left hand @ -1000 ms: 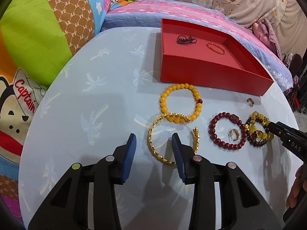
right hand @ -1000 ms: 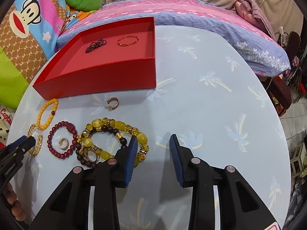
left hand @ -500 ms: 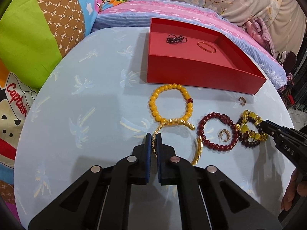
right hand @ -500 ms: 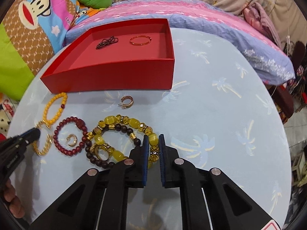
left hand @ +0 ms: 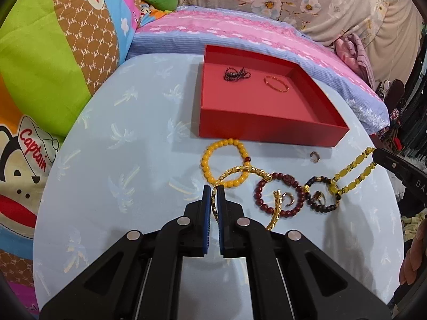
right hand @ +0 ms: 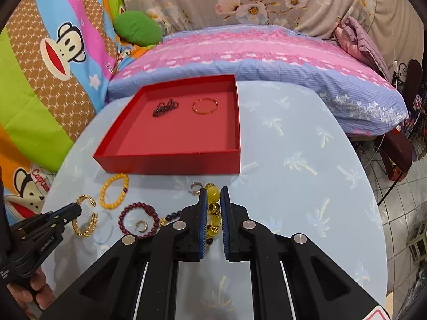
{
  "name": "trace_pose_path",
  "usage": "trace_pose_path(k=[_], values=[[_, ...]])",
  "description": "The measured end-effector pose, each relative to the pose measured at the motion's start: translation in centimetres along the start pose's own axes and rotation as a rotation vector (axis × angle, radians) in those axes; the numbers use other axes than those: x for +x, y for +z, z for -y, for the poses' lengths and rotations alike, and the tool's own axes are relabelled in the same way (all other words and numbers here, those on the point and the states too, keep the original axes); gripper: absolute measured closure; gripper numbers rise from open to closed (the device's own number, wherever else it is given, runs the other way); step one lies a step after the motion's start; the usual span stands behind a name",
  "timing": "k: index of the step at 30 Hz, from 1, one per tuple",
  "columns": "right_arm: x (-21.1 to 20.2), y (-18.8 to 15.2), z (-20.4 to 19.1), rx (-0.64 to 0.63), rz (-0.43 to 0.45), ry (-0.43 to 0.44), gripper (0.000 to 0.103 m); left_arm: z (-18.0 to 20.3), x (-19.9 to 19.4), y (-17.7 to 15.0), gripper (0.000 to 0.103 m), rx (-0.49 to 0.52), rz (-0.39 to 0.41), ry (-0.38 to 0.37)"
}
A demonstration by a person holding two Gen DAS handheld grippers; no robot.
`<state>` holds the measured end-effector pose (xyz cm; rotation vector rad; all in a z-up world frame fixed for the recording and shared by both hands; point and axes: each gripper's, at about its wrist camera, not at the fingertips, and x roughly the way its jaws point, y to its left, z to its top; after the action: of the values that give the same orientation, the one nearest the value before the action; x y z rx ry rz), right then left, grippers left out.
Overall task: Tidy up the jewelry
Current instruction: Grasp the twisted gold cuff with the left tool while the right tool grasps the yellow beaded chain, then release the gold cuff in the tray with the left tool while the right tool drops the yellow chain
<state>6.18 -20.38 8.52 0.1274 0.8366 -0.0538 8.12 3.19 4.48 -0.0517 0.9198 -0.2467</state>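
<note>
My left gripper (left hand: 213, 190) is shut on one side of an open gold bangle (left hand: 241, 168), which tilts up off the blue tablecloth and overlaps an orange-yellow bead bracelet (left hand: 205, 160). My right gripper (right hand: 213, 190) is shut on a yellow glass-bead bracelet (right hand: 212, 226). In the left wrist view that bracelet (left hand: 352, 166) hangs stretched from the right gripper (left hand: 379, 157) down to a dark-bead bracelet (left hand: 320, 208). A dark red bead bracelet (left hand: 260, 197) lies between them. The red tray (left hand: 267, 130) holds a dark chain (left hand: 236, 74) and a thin gold bangle (left hand: 276, 84).
A small hoop earring (right hand: 196, 185) lies in front of the red tray (right hand: 170, 161). A small gold cuff (left hand: 289, 200) sits inside the red bracelet. The round table meets a bed at the back and cartoon cushions on the left. A person's fingers (left hand: 413, 261) show at the right.
Both grippers went from open to shut, the left on the gold bangle, the right on the yellow glass bracelet. Both have since risen, tilting the bangle up and stretching the bracelet.
</note>
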Motion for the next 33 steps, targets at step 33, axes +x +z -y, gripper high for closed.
trace_pose_path(k=[33], values=[[10.5, 14.1, -3.5, -0.005, -0.001, 0.143, 0.094, 4.4, 11.2, 16.5, 0.098, 0.102, -0.028, -0.02]])
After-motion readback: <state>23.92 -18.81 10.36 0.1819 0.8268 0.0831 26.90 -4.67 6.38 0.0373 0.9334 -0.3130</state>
